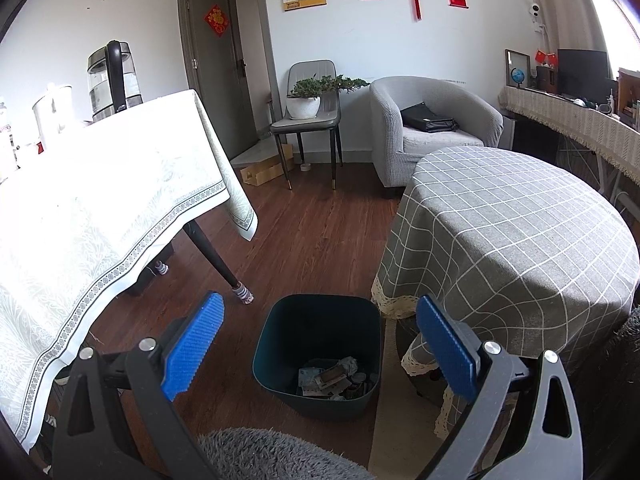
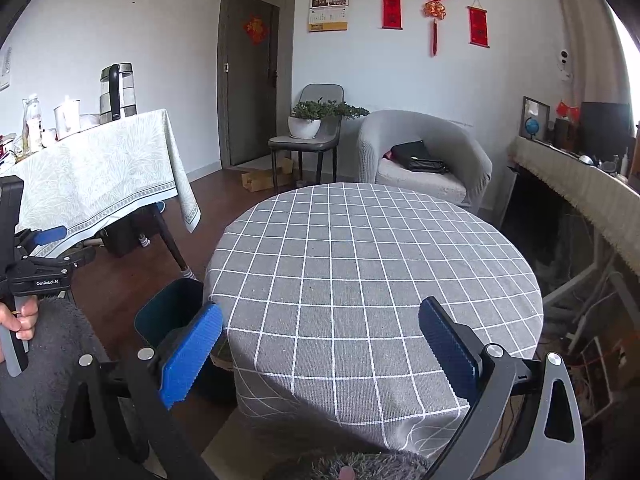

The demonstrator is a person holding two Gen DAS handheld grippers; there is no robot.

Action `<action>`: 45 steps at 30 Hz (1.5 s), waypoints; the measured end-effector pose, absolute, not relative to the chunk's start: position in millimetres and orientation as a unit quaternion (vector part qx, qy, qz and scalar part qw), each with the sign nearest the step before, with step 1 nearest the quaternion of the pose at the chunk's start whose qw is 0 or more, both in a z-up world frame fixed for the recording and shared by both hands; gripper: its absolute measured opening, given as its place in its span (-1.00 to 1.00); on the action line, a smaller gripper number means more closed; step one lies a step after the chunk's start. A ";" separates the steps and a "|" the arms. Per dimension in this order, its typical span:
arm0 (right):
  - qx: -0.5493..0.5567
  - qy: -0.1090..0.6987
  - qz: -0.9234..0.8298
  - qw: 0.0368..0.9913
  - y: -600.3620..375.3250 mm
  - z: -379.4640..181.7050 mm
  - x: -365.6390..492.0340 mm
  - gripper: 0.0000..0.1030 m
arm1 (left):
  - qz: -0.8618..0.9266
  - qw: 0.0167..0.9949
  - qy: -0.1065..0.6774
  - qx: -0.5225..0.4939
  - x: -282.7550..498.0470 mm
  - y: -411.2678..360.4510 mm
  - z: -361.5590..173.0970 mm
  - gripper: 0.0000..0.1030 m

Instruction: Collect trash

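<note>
A dark teal trash bin (image 1: 318,354) stands on the wooden floor beside the round table; crumpled papers and wrappers (image 1: 334,378) lie at its bottom. My left gripper (image 1: 320,346) hovers above the bin, open, with nothing between its blue pads (image 1: 192,346). My right gripper (image 2: 320,350) is open and empty over the near part of the round table with the grey checked cloth (image 2: 372,264). In the right wrist view the bin's rim (image 2: 168,312) shows at the table's left, and the left gripper (image 2: 44,240) appears at the far left, held by a hand (image 2: 20,318).
A table with a pale patterned cloth (image 1: 100,208) stands left, carrying a kettle (image 1: 114,80) and jars. Behind are a chair with a potted plant (image 1: 308,98), a grey armchair with a black bag (image 1: 430,120), and a cardboard box (image 1: 262,170). A long sideboard (image 2: 580,188) runs along the right.
</note>
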State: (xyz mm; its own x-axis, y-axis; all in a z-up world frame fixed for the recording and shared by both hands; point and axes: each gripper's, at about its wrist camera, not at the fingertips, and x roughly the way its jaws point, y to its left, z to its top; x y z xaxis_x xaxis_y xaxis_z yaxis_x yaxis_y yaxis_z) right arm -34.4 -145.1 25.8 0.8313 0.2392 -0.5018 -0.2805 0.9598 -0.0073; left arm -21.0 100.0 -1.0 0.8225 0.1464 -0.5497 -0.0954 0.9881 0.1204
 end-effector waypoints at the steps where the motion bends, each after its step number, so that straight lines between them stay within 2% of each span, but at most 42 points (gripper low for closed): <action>1: -0.042 0.256 0.136 0.956 -144.4 25.7 -34.3 0.93 | 0.063 0.954 0.291 0.044 -20.9 99.9 -1.0 0.92; 45: -0.048 0.257 0.134 0.956 -136.3 28.0 -34.3 0.93 | 0.061 0.952 0.297 0.039 -20.4 98.7 -3.5 0.92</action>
